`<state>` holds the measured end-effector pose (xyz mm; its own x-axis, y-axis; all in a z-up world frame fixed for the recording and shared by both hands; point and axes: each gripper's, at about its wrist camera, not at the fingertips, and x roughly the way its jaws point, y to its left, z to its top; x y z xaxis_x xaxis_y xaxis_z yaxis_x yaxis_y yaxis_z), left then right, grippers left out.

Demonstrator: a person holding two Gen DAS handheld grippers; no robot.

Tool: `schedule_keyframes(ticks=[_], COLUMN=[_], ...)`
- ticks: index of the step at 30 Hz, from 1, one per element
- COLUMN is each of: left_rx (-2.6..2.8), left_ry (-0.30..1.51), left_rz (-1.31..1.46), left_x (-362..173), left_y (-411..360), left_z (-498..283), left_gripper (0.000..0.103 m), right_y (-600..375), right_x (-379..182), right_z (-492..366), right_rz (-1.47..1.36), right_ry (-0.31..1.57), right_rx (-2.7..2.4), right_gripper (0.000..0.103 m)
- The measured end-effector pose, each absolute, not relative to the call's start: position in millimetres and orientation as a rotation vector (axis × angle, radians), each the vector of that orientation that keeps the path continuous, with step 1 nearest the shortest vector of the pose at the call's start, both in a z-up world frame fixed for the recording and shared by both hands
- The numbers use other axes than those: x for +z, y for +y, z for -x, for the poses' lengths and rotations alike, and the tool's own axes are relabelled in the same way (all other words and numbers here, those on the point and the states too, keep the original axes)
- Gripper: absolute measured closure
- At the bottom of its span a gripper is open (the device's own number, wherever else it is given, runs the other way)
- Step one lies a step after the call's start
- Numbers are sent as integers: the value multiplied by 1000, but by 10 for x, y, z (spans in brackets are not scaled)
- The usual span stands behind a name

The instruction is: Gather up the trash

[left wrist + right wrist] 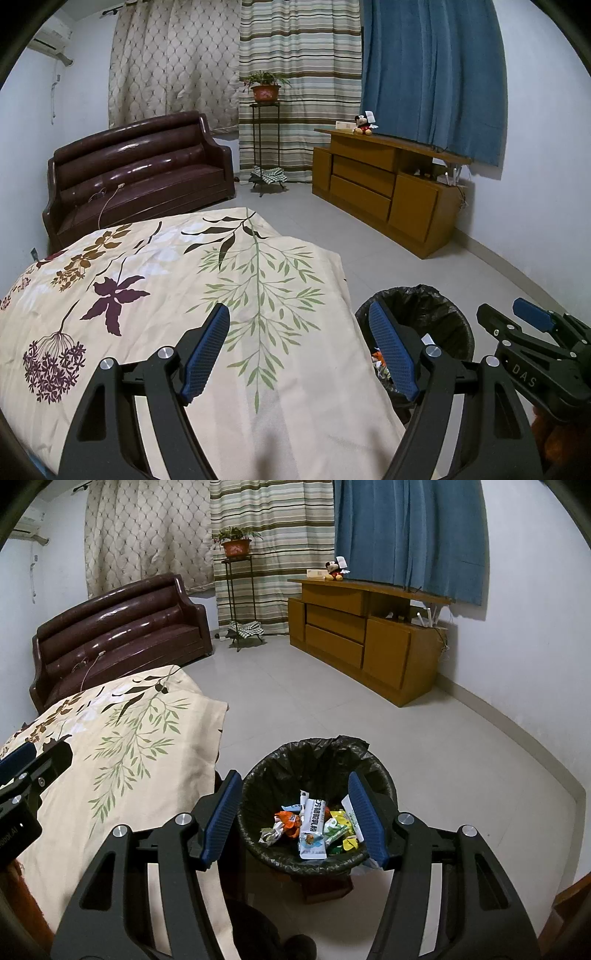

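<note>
Judging by what lies where, the collecting looks close to finished, perhaps complete. In the right wrist view, at lower centre of the frame, the round bin lined with a black plastic bag point(317, 771) already holds a heap of crumpled snack wrappers point(314, 825) in white, orange, green and yellow, piled at its bottom. The cream tablecloth printed with green sprigs and purple flowers point(177, 280), which fills the lower left of the left wrist view, shows no wrapper or scrap anywhere on its visible surface, and the pale tiled floor point(332, 701) around the bin looks bare too. The left gripper point(299, 350) hangs over the cloth near its right-hand edge with its blue pads wide apart and nothing between them. The right gripper point(293, 818) sits above the bin, its jaws also apart and empty, so that the wrappers are seen through the gap rather than held. Parts of the table nearest the person fall below both frames, so whether any litter is left there cannot be told. If none is, what remains is at most a last check of the hidden near edge.
</note>
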<state>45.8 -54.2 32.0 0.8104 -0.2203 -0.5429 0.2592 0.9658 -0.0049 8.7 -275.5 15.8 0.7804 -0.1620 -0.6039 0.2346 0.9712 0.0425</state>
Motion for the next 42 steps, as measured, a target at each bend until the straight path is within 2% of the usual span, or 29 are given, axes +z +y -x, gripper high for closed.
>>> schedule_keyframes(ticks=[40, 42], left_rx=[-274, -277], left_ry=[545, 537], left_rz=[-72, -77], left_x=[393, 404], left_y=[-548, -568], left_z=[-380, -370], left_gripper=[27, 24], right_y=[-2742, -2739], right_x=[141, 147], right_z=[-90, -87], right_rz=[-117, -117], right_ry=[642, 642], right_rx=[-216, -215], right_gripper=[45, 45])
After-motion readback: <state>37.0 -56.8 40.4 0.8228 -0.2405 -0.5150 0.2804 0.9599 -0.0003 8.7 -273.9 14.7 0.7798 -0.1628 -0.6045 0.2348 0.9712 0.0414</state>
